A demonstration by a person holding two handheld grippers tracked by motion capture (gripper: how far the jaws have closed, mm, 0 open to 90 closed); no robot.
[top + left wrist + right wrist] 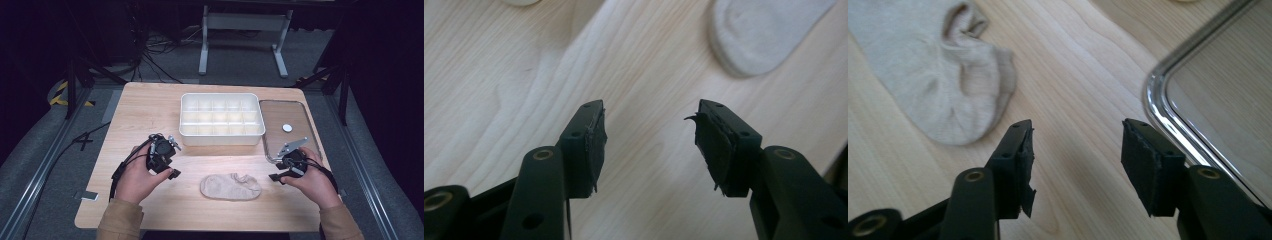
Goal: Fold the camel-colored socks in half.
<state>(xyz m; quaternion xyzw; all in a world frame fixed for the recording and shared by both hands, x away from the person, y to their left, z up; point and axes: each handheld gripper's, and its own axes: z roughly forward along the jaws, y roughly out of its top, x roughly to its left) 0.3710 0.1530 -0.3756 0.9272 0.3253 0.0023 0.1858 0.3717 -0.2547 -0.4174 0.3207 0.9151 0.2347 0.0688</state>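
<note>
A beige ankle sock point(231, 186) lies flat on the wooden table point(150, 110), near its front edge, between my two hands. My left gripper point(167, 167) hovers just left of the sock, open, nothing between its jaws. In the left gripper view the sock's toe end point(764, 30) lies up and to the right of the left gripper point(649, 122). My right gripper point(276, 178) sits just right of the sock, also open and empty. In the right gripper view the sock's cuff end point(943, 75) lies to the upper left of the right gripper point(1075, 137).
A white plastic organiser box point(221, 119) with several compartments stands at the table's middle back. Right of it lies a clear lid with a metal rim point(287, 127) point(1168, 105), bearing a small white disc point(287, 127). A metal stand point(243, 35) is on the floor beyond.
</note>
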